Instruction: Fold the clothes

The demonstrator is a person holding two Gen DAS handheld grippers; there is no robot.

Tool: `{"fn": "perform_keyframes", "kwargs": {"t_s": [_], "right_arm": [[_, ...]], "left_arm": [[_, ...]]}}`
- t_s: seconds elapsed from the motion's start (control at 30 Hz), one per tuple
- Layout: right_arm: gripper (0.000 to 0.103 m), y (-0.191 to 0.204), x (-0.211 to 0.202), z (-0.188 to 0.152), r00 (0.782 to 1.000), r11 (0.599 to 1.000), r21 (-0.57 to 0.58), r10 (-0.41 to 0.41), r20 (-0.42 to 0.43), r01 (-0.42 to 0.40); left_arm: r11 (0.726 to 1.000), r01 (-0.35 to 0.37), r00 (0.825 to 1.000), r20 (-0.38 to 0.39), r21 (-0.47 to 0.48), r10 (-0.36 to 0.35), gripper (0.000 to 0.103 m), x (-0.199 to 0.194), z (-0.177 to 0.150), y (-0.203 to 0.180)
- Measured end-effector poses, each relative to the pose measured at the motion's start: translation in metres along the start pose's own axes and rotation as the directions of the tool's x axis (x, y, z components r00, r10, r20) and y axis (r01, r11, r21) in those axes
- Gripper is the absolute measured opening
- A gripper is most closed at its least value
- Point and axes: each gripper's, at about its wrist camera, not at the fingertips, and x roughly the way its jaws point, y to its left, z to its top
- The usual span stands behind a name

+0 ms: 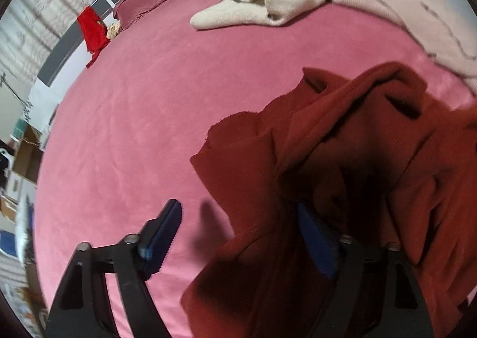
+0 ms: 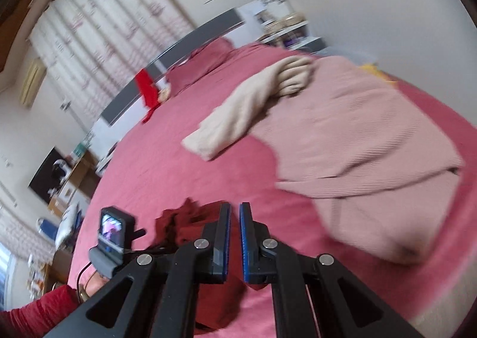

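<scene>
Left tool spread wide, one finger under the crumpled dark red garment on the pink bed. Right tool nearly pressed together, empty, above bed. Cream sweater & pink sweater lie beyond.

The left gripper has its jaws spread wide, its right finger partly covered by cloth and nothing pinched between them. The right gripper has its jaws nearly closed, a narrow gap left between the blue pads. A red sleeve reaches in at lower left.
</scene>
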Motion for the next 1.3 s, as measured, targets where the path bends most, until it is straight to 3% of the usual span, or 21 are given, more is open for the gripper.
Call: {"fn": "perform_keyframes", "kwargs": {"t_s": [0.07,0.13,0.2,0.37,0.5,0.57,0.6,0.63,0.67,0.7,0.87,0.93,1.1,1.13,1.17,1.2,1.3], "right_arm": [[0.006,-0.016,-0.008,0.0,1.0,1.0,0.021,-0.012,0.003,0.012],[0.009,-0.02,-0.006,-0.003,1.0,1.0,0.006,-0.021,-0.022,0.021],[0.019,-0.017,0.003,-0.01,0.998,1.0,-0.009,-0.026,-0.058,0.025],[0.022,0.013,0.036,-0.035,0.988,0.998,-0.055,0.015,-0.152,-0.023],[0.022,0.046,0.066,-0.051,0.972,0.992,-0.102,0.045,-0.232,-0.07],[0.023,0.059,0.079,-0.058,0.962,0.99,-0.126,0.029,-0.27,-0.065],[0.023,0.065,0.086,-0.061,0.957,0.989,-0.129,0.032,-0.289,-0.072],[0.023,0.069,0.091,-0.064,0.951,0.989,-0.119,0.048,-0.306,-0.089],[0.023,0.073,0.094,-0.067,0.947,0.989,-0.108,0.065,-0.315,-0.104],[0.023,0.076,0.096,-0.07,0.943,0.988,-0.101,0.08,-0.324,-0.118],[0.024,0.082,0.103,-0.085,0.922,0.982,-0.111,0.104,-0.374,-0.156],[0.024,0.079,0.105,-0.09,0.915,0.98,-0.118,0.1,-0.39,-0.158],[0.024,0.067,0.107,-0.094,0.914,0.982,-0.125,0.078,-0.398,-0.139],[0.024,0.064,0.107,-0.094,0.914,0.983,-0.126,0.073,-0.4,-0.133],[0.024,0.061,0.108,-0.095,0.913,0.984,-0.127,0.067,-0.402,-0.128],[0.024,0.059,0.109,-0.096,0.913,0.984,-0.126,0.063,-0.404,-0.123],[0.024,0.052,0.114,-0.098,0.91,0.987,-0.115,0.055,-0.411,-0.112]], "left_arm": [[0.995,0.089,0.996,-0.002,-0.034,-0.089,0.034,-0.002,-0.002,0.004],[0.994,0.094,0.995,0.026,-0.049,-0.092,0.026,-0.01,-0.003,0.007],[0.993,0.095,0.994,0.056,-0.067,-0.091,0.01,-0.019,-0.004,0.013],[0.964,0.138,0.981,0.165,-0.228,-0.102,0.007,-0.055,-0.014,0.068],[0.946,0.124,0.969,0.241,-0.298,-0.051,0.007,-0.085,-0.022,0.109],[0.948,0.137,0.974,0.214,-0.288,-0.076,0.015,-0.082,-0.019,0.111],[0.954,0.129,0.981,0.175,-0.272,-0.082,0.032,-0.076,-0.017,0.106],[0.96,0.121,0.987,0.137,-0.252,-0.088,0.043,-0.07,-0.015,0.1],[0.968,0.117,0.99,0.109,-0.221,-0.094,0.063,-0.064,-0.013,0.09],[0.976,0.117,0.991,0.089,-0.185,-0.102,0.068,-0.057,-0.01,0.079],[0.986,0.165,0.984,0.066,0.004,-0.165,0.071,-0.037,0.009,0.018],[0.991,0.129,0.99,0.055,0.043,-0.131,0.079,-0.023,0.021,0.004],[0.99,0.056,0.998,0.033,0.133,-0.061,0.08,0.01,0.048,-0.029],[0.989,0.086,0.995,0.033,0.124,-0.091,0.076,0.013,0.048,-0.03],[0.987,0.114,0.992,0.03,0.115,-0.118,0.048,0.016,0.047,-0.03],[0.985,0.138,0.99,0.025,0.105,-0.141,0.01,0.017,0.047,-0.029],[0.978,0.199,0.979,0.037,0.06,-0.201,0.009,0.012,0.045,-0.024]]}}
